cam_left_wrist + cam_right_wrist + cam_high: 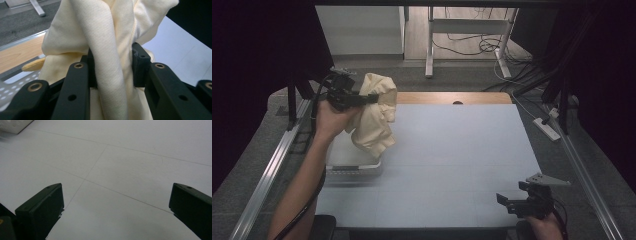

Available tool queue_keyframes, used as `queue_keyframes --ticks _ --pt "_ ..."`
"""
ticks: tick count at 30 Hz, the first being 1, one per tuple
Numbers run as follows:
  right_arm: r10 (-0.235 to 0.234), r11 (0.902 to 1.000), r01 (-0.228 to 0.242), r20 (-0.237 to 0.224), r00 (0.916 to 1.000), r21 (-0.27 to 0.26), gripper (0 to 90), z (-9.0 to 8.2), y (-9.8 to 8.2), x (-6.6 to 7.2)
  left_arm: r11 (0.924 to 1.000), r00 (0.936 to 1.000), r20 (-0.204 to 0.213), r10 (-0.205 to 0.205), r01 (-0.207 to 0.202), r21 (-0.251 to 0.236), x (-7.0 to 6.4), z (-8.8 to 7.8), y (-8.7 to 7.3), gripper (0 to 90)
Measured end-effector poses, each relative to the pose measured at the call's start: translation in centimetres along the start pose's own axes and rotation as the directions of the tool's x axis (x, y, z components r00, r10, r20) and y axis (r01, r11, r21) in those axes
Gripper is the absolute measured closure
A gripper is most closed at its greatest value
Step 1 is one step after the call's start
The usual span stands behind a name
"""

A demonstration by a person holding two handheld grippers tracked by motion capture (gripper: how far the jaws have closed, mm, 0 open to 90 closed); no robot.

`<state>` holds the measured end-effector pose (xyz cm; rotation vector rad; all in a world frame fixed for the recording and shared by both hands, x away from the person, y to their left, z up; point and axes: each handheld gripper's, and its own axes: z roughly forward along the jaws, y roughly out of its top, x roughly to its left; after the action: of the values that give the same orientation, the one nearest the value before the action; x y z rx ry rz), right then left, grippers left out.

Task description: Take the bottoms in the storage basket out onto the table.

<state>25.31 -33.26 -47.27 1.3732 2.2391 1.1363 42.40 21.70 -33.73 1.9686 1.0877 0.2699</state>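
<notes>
At the table's (452, 150) far left, clamped in the left gripper (374, 98) — a bunched cream cloth (374, 117), hanging over what looks like a white basket (354, 167). Near the front right edge, the right gripper (507, 201) — jaws spread wide, holding nothing.

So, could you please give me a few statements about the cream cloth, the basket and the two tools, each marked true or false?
1. The left tool is shut on the bunched cream fabric cloth. True.
2. The cloth lies flat on the pale grey table top. False: it hangs bunched from the left tool, above the table.
3. The right tool has its jaws open with nothing between them. True.
4. The right tool holds a corner of the cloth. False: it is at the near right of the table, far from the cloth.
5. A white perforated plastic basket sits below the hanging cloth. True.
</notes>
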Motion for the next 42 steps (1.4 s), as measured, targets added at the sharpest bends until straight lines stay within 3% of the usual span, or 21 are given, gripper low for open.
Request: queue_keyframes --ticks 15,29,42 --pt "0.001 1.0000 -0.001 -0.007 1.0000 -0.004 0.0 0.0 0.0 -0.1 0.9988 0.9974 0.055 0.048 -0.048 0.008 -2.5 2.4 1.6 66.1" --pt "0.005 1.0000 -0.005 -0.011 0.9999 -0.003 0.0 0.0 0.0 -0.1 0.9954 0.9909 0.101 0.088 -0.091 0.028 -4.5 4.7 2.5 66.1" --pt "0.005 1.0000 -0.005 -0.020 0.9998 -0.005 0.0 -0.1 0.0 -0.2 0.9908 0.9849 0.128 0.116 -0.124 0.054 -6.1 7.1 2.6 66.0"
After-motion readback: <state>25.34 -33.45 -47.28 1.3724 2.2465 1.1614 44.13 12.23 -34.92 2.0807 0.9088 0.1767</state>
